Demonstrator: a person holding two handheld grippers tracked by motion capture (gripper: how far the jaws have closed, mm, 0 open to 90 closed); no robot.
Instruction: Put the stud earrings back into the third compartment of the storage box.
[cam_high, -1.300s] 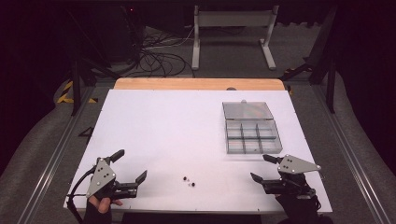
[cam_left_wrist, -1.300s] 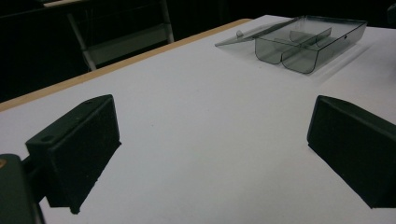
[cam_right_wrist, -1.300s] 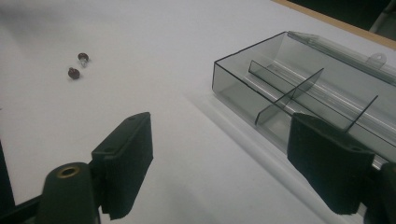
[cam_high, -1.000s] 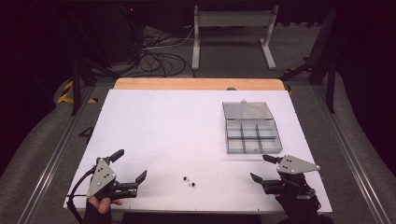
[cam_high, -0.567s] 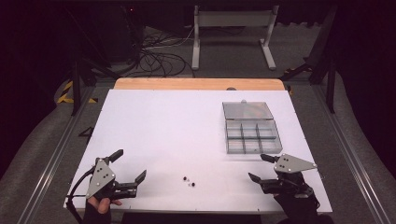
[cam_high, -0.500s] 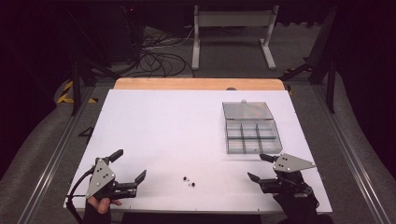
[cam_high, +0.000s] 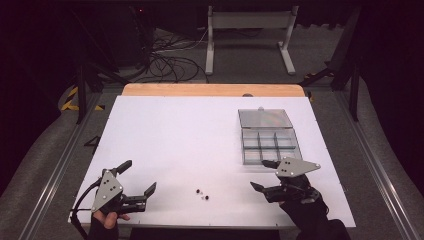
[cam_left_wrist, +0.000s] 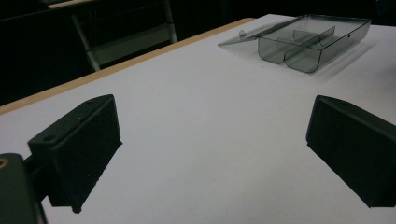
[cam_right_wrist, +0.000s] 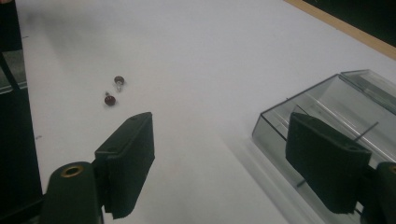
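Two small pins with dark red heads (cam_high: 201, 194) lie on the white table (cam_high: 190, 135) near its front edge; in the right gripper view the pins (cam_right_wrist: 115, 90) lie ahead and to the left. My right gripper (cam_high: 259, 175) (cam_right_wrist: 226, 161) hovers to the right of them, open, with nothing between its jaws. It sits just in front of a clear compartment box (cam_high: 270, 146) (cam_right_wrist: 322, 105) whose lid lies open behind it. At the front left my left gripper (cam_high: 140, 176) (cam_left_wrist: 215, 149) stands open and empty, low over the table.
The clear box (cam_left_wrist: 303, 44) shows far off in the left gripper view. A wooden strip (cam_high: 212, 90) runs along the table's far edge. Beyond it are a metal stand (cam_high: 247, 30) and cables (cam_high: 170, 55) on the floor.
My right gripper has lifted a little and shifted left and forward, toward the box's front corner. The left gripper, the pins and the box have stayed where they were.
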